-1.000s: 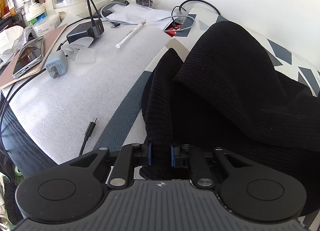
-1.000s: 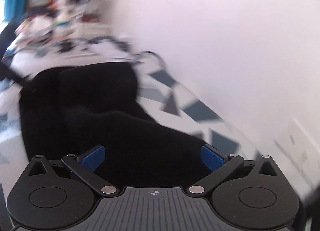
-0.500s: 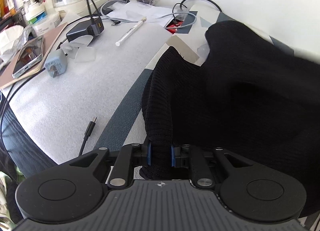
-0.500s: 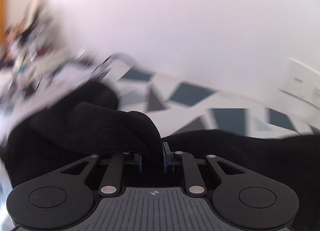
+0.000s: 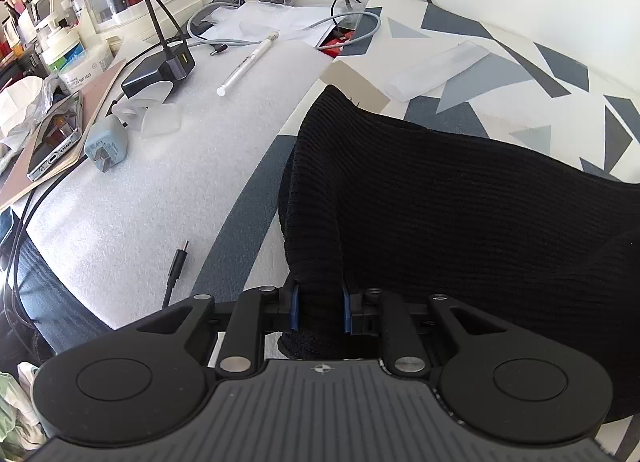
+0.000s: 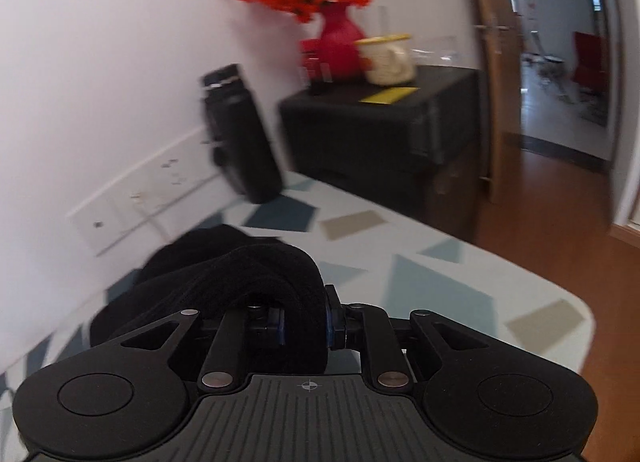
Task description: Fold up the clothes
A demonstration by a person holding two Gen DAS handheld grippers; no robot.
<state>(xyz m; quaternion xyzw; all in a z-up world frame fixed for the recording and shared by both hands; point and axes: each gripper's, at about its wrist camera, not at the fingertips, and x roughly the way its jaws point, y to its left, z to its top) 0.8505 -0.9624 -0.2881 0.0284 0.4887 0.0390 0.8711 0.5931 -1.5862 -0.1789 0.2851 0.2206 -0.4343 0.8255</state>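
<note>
A black ribbed knit garment [image 5: 460,202] lies spread over the patterned tablecloth [image 5: 500,74]. In the left wrist view its near left edge rises in a bunched fold into my left gripper [image 5: 320,308], which is shut on it. In the right wrist view my right gripper [image 6: 304,318] is shut on a thick rolled bunch of the same black garment [image 6: 240,274], lifted a little off the tablecloth [image 6: 420,282] near the wall. The cloth runs away to the left behind that gripper. The right view is blurred by motion.
Left of the garment lies a white foam sheet [image 5: 160,190] with a pen [image 5: 246,64], a charger [image 5: 160,68], a plug [image 5: 106,144], a phone [image 5: 52,140] and cables. The right view shows a black case [image 6: 240,134], a black cabinet [image 6: 380,134] with a red vase [image 6: 336,42], and the table's far edge.
My right gripper went from open to shut on the garment and swung far to the right with it. In the left view the heaped fold is gone and the cloth lies stretched out.
</note>
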